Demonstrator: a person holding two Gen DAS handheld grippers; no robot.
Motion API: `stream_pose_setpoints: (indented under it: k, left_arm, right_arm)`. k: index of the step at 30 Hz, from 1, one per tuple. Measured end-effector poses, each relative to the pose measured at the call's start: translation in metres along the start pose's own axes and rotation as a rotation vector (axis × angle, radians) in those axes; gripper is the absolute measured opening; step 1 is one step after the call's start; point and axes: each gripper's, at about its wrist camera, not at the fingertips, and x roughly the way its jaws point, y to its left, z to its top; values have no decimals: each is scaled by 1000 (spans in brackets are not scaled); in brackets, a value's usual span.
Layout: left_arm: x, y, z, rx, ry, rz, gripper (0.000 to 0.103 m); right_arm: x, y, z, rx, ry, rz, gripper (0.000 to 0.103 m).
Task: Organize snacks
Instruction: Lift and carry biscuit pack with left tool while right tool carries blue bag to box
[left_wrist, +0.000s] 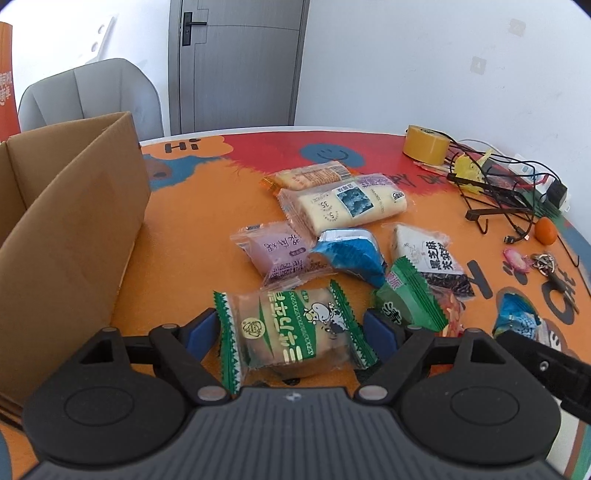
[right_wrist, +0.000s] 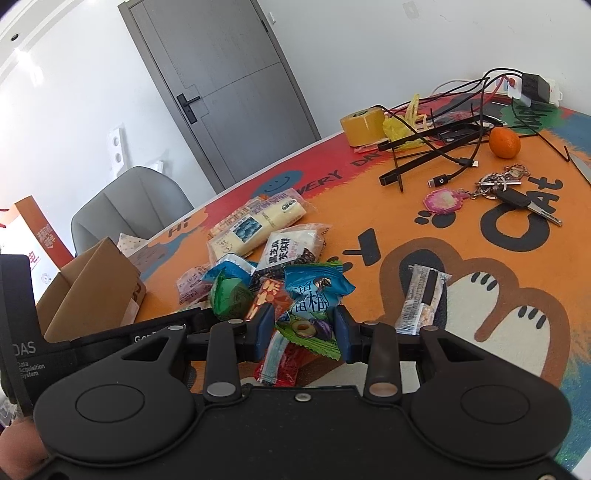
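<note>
Orange cartoon-print table (left_wrist: 207, 236) crowded.

Left hand-held gripper (left_wrist: 291, 330): jaws wide, straddling green-edged cake packet (left_wrist: 291, 332) near table's front edge, pads not yet pressing. Cardboard box (left_wrist: 74, 221) at left edge.

Right hand-held gripper (right_wrist: 304, 325): narrow, pinching blue plum-candy packet (right_wrist: 314, 295).

Risks: slick wrapper slips; neighbouring green packet (left_wrist: 410, 299) snagged.

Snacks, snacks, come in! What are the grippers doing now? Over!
Left gripper open around green cow-print snack packet. Right gripper shut on blue plum candy packet. Cardboard box waiting left. Nothing blocking.
</note>
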Motion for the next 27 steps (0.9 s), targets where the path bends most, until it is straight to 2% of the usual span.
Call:
stream_pose_setpoints:
  k: [3, 7, 8, 11, 16, 27]
  left_arm:
    - [0, -1, -1, 10, -3, 8, 82]
    - [-3, -2, -1, 31, -4, 8, 58]
    - [-4, -2, -1, 34, 3, 13, 56]
    - [-9, 2, 1, 14, 8, -9, 53]
    - [-30, 3, 8, 13, -38, -22, 52]
    - [-74, 27, 30, -26, -128, -12, 53]
  right_arm:
    - [2, -2, 0, 3, 5, -5, 36]
    - [5, 0, -1, 1, 12, 0, 36]
    - [6, 1, -1, -2, 13, 2, 36]
    - [7, 5, -1, -12, 12, 5, 36]
    - [6, 13, 2, -22, 8, 21, 36]
    - [5, 47, 9, -74, -11, 79, 36]
